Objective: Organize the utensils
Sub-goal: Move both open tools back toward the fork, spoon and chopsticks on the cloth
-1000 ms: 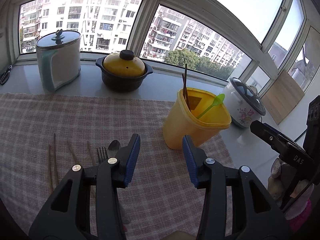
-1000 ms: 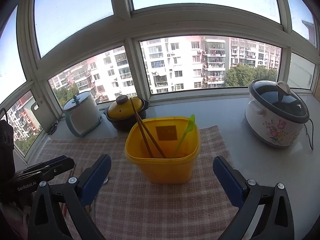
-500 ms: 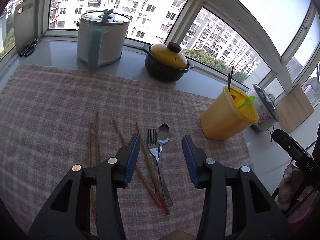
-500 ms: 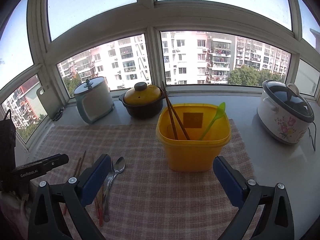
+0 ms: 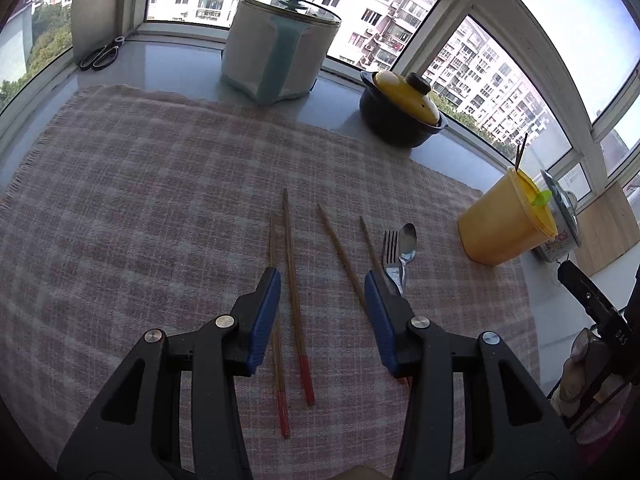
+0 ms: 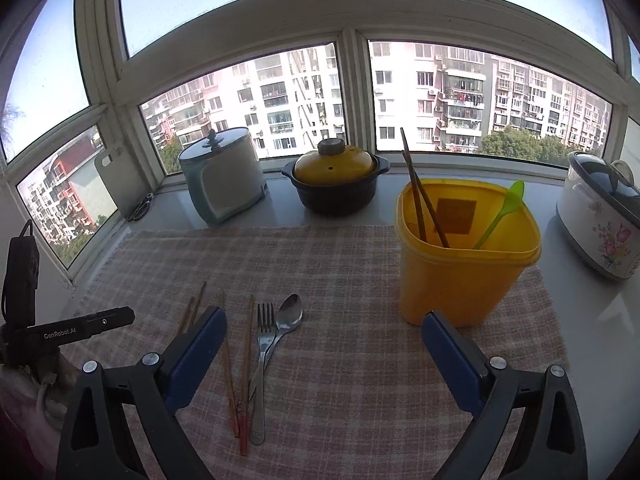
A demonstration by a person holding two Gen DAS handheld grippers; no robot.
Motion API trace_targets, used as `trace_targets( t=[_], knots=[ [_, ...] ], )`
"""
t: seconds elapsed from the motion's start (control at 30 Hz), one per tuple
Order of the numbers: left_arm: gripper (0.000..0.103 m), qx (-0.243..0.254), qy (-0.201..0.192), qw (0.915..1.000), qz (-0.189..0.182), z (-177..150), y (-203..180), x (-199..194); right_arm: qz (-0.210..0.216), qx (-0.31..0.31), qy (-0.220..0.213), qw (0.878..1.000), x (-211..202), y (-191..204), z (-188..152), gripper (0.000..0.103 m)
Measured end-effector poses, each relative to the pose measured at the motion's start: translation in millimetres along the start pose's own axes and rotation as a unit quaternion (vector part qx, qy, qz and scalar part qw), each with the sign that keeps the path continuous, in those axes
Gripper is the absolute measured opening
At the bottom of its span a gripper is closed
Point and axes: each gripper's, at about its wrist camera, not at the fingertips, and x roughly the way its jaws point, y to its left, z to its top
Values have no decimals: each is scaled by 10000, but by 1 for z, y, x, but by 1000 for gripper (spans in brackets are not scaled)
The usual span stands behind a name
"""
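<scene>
Several red-tipped wooden chopsticks [image 5: 295,292] lie on the checked cloth [image 5: 140,200], with a metal fork [image 5: 390,254] and spoon [image 5: 407,240] to their right. My left gripper [image 5: 322,276] hovers open above the chopsticks, with one of them showing in the gap between its jaws and nothing gripped. A yellow holder [image 6: 464,256] stands on the cloth's right side and holds two dark chopsticks [image 6: 420,200] and a green spoon [image 6: 500,212]. My right gripper [image 6: 322,320] is wide open and empty, with the fork [image 6: 264,340] and spoon [image 6: 286,320] between its jaws below.
Along the window sill stand a white-and-teal pot [image 6: 222,176], a dark casserole with a yellow lid [image 6: 336,180] and a flowered cooker [image 6: 600,216]. Scissors [image 5: 100,54] and a cutting board [image 5: 94,4] sit in the far left corner. The other gripper's arm [image 6: 72,330] shows at the left.
The left gripper has swung left and lower, from facing the yellow holder to hovering over the chopsticks. The right gripper has shifted left, bringing the fork, spoon and chopsticks into view.
</scene>
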Motion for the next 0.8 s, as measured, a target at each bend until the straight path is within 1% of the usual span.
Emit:
trace_targets(
  t=[0.13,0.23,0.47,0.5,0.57,0.6,0.63,0.67,0.7,0.8],
  knots=[
    [44,15,151,9999,6,-8,4,8,75,-95,213,9997,13,8,-6,99],
    [44,22,215,9998,-10,-12,3,13,151,-97,419,9990,24,8,-9,94],
    [44,-103,406,9991,35,-21,12,30,314,-255,956,9946,51,15,-15,88],
    [42,-115,438,9990,55,-22,14,33,322,-278,1032,9937,54,17,-15,87],
    [33,-79,526,9985,133,-23,16,39,390,-329,1155,9920,61,21,-17,85],
    [32,-52,552,9983,160,-24,17,41,414,-342,1217,9911,65,23,-17,84],
    [32,-26,554,9983,197,-24,17,43,429,-341,1281,9902,68,24,-18,80],
    [27,16,567,9981,237,-24,18,46,438,-316,1364,9892,73,24,-19,76],
    [22,54,601,9978,269,-24,18,49,459,-274,1447,9880,78,23,-20,75],
    [21,75,706,9971,282,-24,20,57,569,-152,1692,9838,92,22,-23,68]
  ],
)
